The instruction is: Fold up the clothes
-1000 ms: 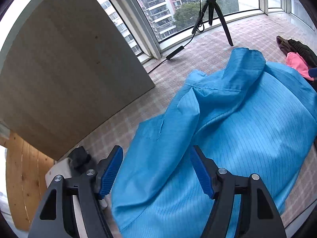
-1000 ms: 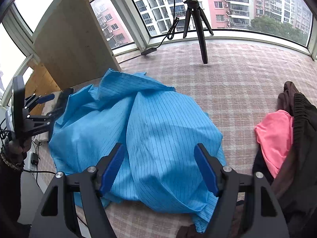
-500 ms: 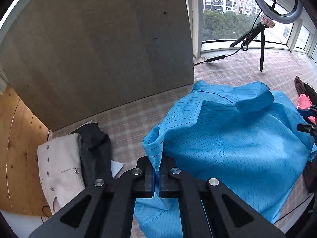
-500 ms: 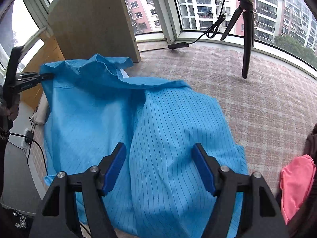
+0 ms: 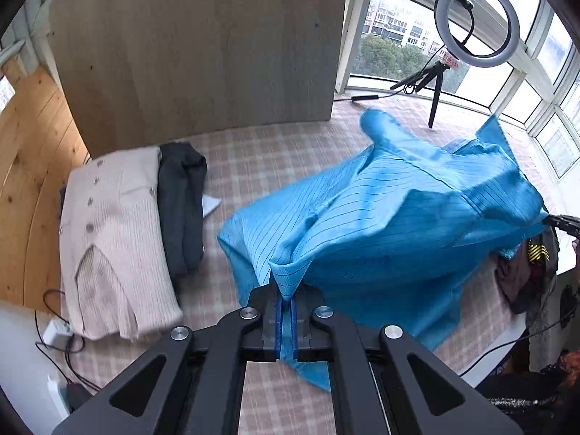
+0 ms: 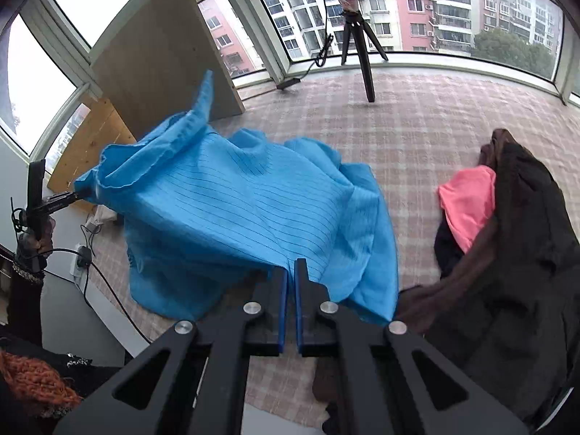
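A blue pinstriped garment (image 5: 398,217) hangs stretched between both grippers above the checked bed cover (image 5: 261,152). My left gripper (image 5: 286,301) is shut on a bunched corner of it at the bottom of the left wrist view. The right gripper (image 6: 291,272) is shut on the opposite edge of the blue garment (image 6: 235,210). Each gripper shows in the other's view: the right gripper (image 5: 560,222) at the far right edge, the left gripper (image 6: 67,197) at the far left, held by a hand. The cloth's lower part still trails on the cover.
A folded cream cardigan (image 5: 108,239) and a dark grey garment (image 5: 181,203) lie at the left. A pile with a pink piece (image 6: 467,206) and dark brown clothes (image 6: 522,253) lies at the right. A ring-light tripod (image 6: 357,43) stands by the windows; a wooden board (image 5: 203,47) leans behind.
Both grippers were open a second ago; the left shut on the blue cloth first, then the right. Both have since lifted and drawn apart, raising the garment off the cover.
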The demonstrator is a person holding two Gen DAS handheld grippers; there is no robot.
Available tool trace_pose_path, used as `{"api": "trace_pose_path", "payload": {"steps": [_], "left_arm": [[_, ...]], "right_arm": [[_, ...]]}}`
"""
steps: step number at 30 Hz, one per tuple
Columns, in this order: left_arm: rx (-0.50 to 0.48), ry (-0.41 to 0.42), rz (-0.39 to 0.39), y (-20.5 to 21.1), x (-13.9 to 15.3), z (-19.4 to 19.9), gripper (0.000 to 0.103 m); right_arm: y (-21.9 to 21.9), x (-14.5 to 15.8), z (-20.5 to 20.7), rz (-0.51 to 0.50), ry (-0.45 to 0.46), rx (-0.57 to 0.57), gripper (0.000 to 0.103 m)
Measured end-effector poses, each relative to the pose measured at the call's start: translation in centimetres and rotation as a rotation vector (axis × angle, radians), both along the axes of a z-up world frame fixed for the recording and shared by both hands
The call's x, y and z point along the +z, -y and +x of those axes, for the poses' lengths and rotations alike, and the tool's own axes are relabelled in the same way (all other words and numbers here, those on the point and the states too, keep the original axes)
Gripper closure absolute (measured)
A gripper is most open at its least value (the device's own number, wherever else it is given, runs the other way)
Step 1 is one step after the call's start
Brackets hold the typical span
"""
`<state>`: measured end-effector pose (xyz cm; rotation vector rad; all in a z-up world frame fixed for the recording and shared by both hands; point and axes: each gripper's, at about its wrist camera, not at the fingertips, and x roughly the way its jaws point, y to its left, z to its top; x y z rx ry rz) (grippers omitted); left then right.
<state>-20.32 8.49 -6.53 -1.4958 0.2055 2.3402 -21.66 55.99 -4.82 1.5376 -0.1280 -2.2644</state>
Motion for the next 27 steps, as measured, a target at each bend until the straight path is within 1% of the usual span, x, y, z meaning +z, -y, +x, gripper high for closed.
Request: {"api": "trace_pose_path", "payload": {"steps": [2,3,4,5,7,8,9,10,11,13,15,16,17,18,21,23,25,26,27], "left_arm": [[-0.030,0.026,-0.080,-0.7,-2.3,1.7,0.096],[-0.041,0.051,-0.107,-1.0,-3.5,2.2,0.096],[-0.050,0.076,-0.130,-1.2,-4.5,2.6,0.095],[-0.058,0.090,-0.153,-1.4,-5.2,3.0,0.095],[-0.071,0.067,-0.207,-1.8,-5.6,3.8,0.095],[-0.076,0.052,-0.218,-1.9,-5.4,4.1,0.095],[-0.080,0.039,-0.215,-2.0,-5.0,4.5,0.095],[-0.082,0.027,-0.202,-2.1,-4.6,4.7,0.095],[-0.087,0.017,-0.183,-2.4,-4.1,4.8,0.094],[-0.122,-0.005,-0.167,-4.0,-3.5,5.5,0.094],[-0.194,-0.009,-0.140,-6.5,-3.4,6.7,0.088],[-0.235,-0.008,-0.124,-7.9,-3.4,7.3,0.078],[-0.280,-0.001,-0.111,-9.4,-3.7,8.0,0.068],[-0.329,0.010,-0.099,-11.0,-4.1,8.7,0.067],[-0.444,0.042,-0.093,-15.2,-5.5,11.1,0.067],[-0.472,0.081,-0.068,-16.8,-6.4,11.8,0.067],[-0.472,0.125,-0.050,-18.2,-7.1,12.3,0.067],[-0.468,0.142,-0.047,-18.7,-7.4,12.6,0.068],[-0.471,0.149,-0.048,-19.1,-7.5,13.0,0.068]], "right_arm": [[0.9,-2.7,2.0,0.094,0.079,0.029,0.098],[1.1,-3.4,2.6,0.135,0.101,0.030,0.097],[1.2,-3.5,2.8,0.150,0.114,0.022,0.097],[1.2,-3.0,2.9,0.140,0.105,0.010,0.095],[1.5,-1.1,3.2,0.084,0.046,0.000,0.085],[2.2,-0.1,3.2,0.052,0.008,0.018,0.074],[3.0,0.8,3.2,0.020,-0.031,0.038,0.061],[4.1,1.3,2.9,0.002,-0.063,0.058,0.054],[5.4,1.7,2.5,-0.015,-0.094,0.078,0.050],[7.6,2.1,1.8,0.026,-0.129,0.083,0.050],[9.0,2.1,1.7,0.013,-0.123,0.127,0.050],[9.5,1.7,1.4,-0.026,-0.092,0.165,0.050],[9.9,1.0,1.1,-0.036,-0.079,0.178,0.050],[10.3,0.3,0.7,-0.042,-0.068,0.188,0.050],[11.9,-2.9,-1.0,0.045,-0.087,0.182,0.050],[12.3,-5.0,-2.6,0.056,-0.073,0.164,0.050],[12.1,-6.7,-4.2,0.005,-0.032,0.137,0.050],[12.2,-7.3,-4.6,-0.013,-0.012,0.129,0.053],[12.5,-7.5,-4.6,-0.030,0.001,0.141,0.070]]}}
